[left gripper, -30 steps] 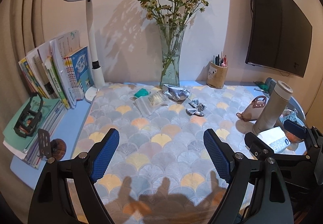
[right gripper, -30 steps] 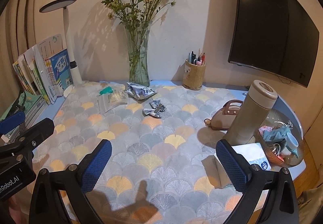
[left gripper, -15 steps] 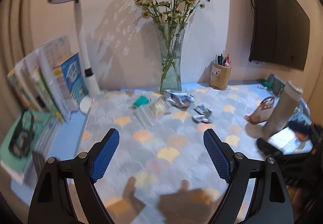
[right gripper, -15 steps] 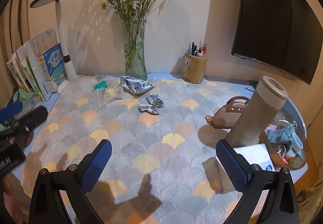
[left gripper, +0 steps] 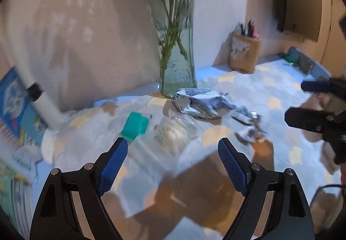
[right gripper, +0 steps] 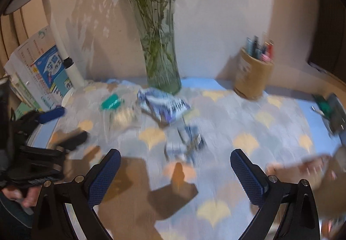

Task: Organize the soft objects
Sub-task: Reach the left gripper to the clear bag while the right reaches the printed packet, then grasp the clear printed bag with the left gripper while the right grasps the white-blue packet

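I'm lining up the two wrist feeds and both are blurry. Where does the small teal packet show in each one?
Left wrist: the teal packet lies left of centre on the tablecloth, just beyond the left gripper and its left fingertip.
Right wrist: the teal packet lies upper left, left of the crumpled blue-white wrapper.
Shared landmark: the glass vase, behind and right of the packet in both.

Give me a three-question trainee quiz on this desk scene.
1. True or false: the left gripper is open and holds nothing.
2. What stands directly behind the crumpled silver wrapper? A) glass vase B) pen cup C) lamp
3. Fill in: the small pouch beside the clear bag is ____ in colour.

Key: 1 true; 2 A, the glass vase; 3 teal.
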A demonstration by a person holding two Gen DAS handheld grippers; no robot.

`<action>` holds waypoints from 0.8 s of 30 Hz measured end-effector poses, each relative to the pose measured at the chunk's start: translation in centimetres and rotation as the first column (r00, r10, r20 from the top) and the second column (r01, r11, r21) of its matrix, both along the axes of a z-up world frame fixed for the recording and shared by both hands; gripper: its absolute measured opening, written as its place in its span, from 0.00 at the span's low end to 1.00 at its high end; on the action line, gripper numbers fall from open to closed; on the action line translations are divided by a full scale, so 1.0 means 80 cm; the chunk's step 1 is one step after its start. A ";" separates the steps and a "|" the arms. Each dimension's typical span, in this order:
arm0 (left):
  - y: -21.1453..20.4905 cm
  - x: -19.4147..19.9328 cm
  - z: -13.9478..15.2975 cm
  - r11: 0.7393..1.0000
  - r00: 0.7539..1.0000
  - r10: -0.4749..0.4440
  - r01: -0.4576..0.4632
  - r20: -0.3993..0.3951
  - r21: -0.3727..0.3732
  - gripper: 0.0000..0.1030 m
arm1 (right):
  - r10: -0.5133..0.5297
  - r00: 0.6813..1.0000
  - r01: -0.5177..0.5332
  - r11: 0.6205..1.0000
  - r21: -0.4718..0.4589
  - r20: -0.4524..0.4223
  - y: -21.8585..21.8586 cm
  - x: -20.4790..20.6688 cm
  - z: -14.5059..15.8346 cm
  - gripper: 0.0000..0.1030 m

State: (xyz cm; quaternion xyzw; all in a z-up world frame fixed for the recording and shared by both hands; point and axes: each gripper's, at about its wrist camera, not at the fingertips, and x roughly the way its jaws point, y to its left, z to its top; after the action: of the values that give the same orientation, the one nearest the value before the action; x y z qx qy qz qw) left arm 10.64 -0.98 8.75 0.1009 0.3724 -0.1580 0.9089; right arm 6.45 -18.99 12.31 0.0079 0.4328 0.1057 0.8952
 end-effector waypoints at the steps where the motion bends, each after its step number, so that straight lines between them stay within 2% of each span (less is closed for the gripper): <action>1: -0.006 0.012 -0.008 1.000 1.000 -0.012 0.012 0.002 0.011 0.82 | 0.015 1.000 -0.015 1.000 0.003 0.006 0.005 0.016 -0.003 0.99; 5: -0.013 0.051 -0.040 0.999 1.000 -0.019 0.019 -0.023 0.030 0.81 | 0.064 0.998 -0.064 0.997 -0.031 -0.001 0.026 0.087 -0.029 0.99; 7: -0.010 0.062 -0.054 1.000 0.999 -0.014 0.014 -0.041 0.012 0.80 | 0.076 0.997 -0.077 0.996 -0.052 -0.015 0.032 0.116 -0.045 0.99; 9: -0.005 0.064 -0.061 0.999 0.998 -0.033 0.032 -0.056 -0.026 0.73 | 0.092 0.994 -0.093 0.995 -0.030 -0.057 0.032 0.148 -0.067 0.99; 10: -0.003 0.063 -0.063 0.999 0.998 -0.043 0.041 -0.056 -0.034 0.65 | 0.095 0.994 -0.096 0.995 -0.015 -0.063 0.030 0.156 -0.071 0.99; 12: -0.003 0.061 -0.066 0.998 0.997 -0.054 0.052 -0.048 -0.046 0.63 | 0.106 0.992 -0.103 0.994 0.032 -0.073 0.024 0.178 -0.087 0.99; 13: -0.004 0.060 -0.067 0.997 0.997 -0.060 0.058 -0.046 -0.046 0.62 | 0.103 0.991 -0.100 0.994 0.043 -0.080 0.022 0.187 -0.093 0.99; 14: -0.005 0.060 -0.068 0.997 0.997 -0.066 0.064 -0.048 -0.046 0.55 | 0.105 0.990 -0.099 0.993 0.065 -0.093 0.020 0.195 -0.100 0.99; 16: -0.005 0.063 -0.071 0.997 0.996 -0.063 0.060 -0.056 -0.055 0.49 | 0.118 0.986 -0.103 0.986 0.128 -0.122 0.017 0.205 -0.110 0.99; 19: -0.009 0.063 -0.073 0.997 0.997 -0.061 0.059 -0.048 -0.044 0.49 | 0.137 0.979 -0.099 0.968 0.231 -0.153 0.017 0.217 -0.126 0.99; 21: -0.010 0.062 -0.072 0.998 0.997 -0.051 0.048 -0.050 -0.046 0.47 | 0.140 0.975 -0.092 0.963 0.254 -0.174 0.019 0.218 -0.133 0.98; 24: -0.011 0.061 -0.072 0.999 0.998 -0.031 0.029 -0.048 -0.045 0.40 | 0.140 0.975 -0.102 0.973 0.208 -0.175 0.032 0.212 -0.136 0.83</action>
State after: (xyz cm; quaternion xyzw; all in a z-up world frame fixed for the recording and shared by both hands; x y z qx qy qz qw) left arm 15.53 -1.86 3.03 0.0823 0.3892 -0.1823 0.8991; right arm 23.44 -16.44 1.39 0.0801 0.5025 0.2014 0.8369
